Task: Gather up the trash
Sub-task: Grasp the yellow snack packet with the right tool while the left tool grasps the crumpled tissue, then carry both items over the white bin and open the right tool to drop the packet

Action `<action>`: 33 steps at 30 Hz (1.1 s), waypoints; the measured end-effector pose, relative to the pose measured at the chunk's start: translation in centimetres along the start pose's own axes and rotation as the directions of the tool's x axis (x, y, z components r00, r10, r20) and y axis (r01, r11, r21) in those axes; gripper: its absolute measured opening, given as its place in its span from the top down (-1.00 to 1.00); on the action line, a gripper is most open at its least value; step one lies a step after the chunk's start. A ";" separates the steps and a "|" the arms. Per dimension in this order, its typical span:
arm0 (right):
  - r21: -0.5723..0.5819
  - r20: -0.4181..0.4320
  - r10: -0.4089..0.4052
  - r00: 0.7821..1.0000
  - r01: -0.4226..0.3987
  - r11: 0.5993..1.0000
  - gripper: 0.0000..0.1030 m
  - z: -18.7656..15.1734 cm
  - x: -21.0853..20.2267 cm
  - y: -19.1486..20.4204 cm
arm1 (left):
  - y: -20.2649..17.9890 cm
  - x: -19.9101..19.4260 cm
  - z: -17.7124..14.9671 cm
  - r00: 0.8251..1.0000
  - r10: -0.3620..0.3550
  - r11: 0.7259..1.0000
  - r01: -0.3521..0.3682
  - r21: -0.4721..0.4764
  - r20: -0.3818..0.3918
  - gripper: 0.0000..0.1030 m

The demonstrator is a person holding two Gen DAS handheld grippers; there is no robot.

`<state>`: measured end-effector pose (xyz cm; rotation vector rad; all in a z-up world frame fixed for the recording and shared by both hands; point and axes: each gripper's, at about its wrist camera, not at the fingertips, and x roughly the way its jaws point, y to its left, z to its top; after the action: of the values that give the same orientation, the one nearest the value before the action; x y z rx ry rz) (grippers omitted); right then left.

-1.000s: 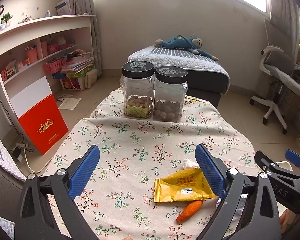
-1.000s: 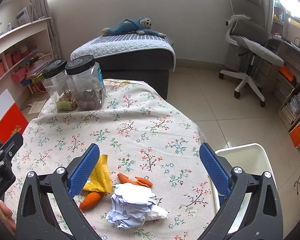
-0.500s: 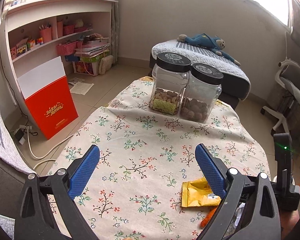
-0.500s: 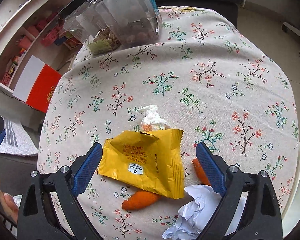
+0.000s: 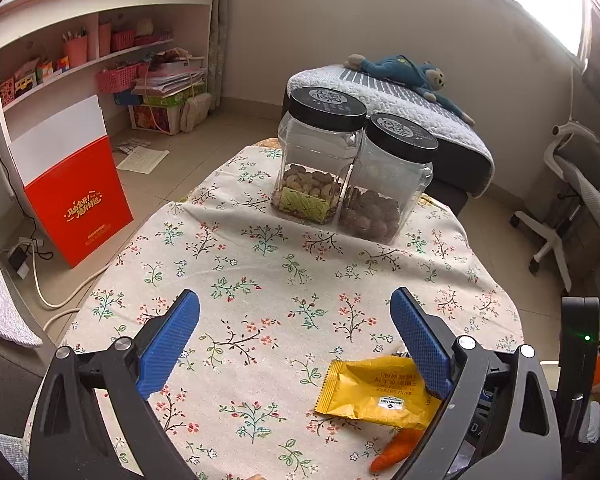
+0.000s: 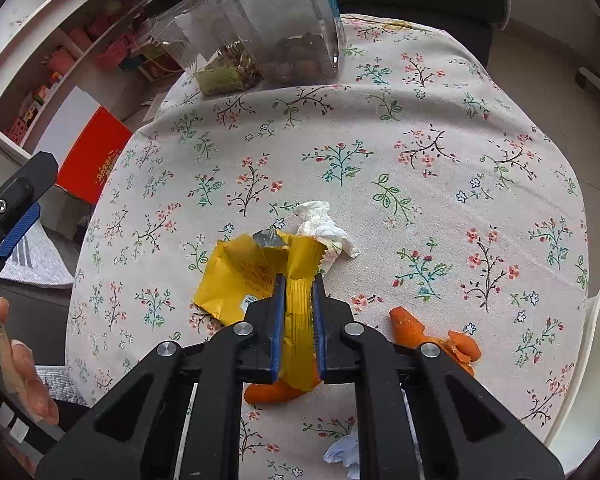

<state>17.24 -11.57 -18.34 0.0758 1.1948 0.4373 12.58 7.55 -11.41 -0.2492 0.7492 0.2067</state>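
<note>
A yellow snack wrapper [image 6: 236, 276] lies crumpled on the flowered tablecloth [image 6: 380, 160]. My right gripper [image 6: 298, 280] points steeply down at it; its jaws are closing, and the blue pads pinch a fold of the wrapper between them. Beside it sit a white tissue wad [image 6: 324, 228], orange carrot pieces [image 6: 406, 324] and crumpled white paper [image 6: 342, 454]. My left gripper [image 5: 295, 300] hangs open over bare cloth, with the wrapper [image 5: 372, 392] and a carrot piece [image 5: 396, 450] low to its right.
Two clear black-lidded jars [image 5: 320, 160] [image 5: 388, 184] stand at the table's far end. A white bin [image 6: 596, 360] sits off the right edge. A person's hand [image 6: 16, 360] shows at lower left. Shelves, a red box, a bed and an office chair surround the table.
My right gripper tipped down over the wrapper and closed from wide open onto it, crumpling it. My left gripper drifted left, staying open.
</note>
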 end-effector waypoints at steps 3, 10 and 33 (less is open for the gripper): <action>0.015 0.057 -0.017 0.998 0.016 1.000 0.79 0.4 -2.0 -1.0 | -0.8 1.0 0.3 0.999 -0.021 1.000 0.020 -0.014 -0.037 -0.81; 0.137 0.243 -0.158 0.957 0.127 0.982 0.79 1.3 -7.5 -6.5 | -3.8 5.4 -1.5 0.978 -0.049 0.999 0.048 -0.009 -0.204 -0.81; 0.166 0.326 -0.235 0.916 0.190 0.968 0.79 1.5 -9.2 -7.6 | -8.6 11.0 -5.5 0.926 -0.113 0.982 0.159 0.103 -0.360 0.39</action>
<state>18.13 -21.65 -11.82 0.1287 0.8724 0.1429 19.27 -1.18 -21.63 -0.2154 1.0948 -0.0229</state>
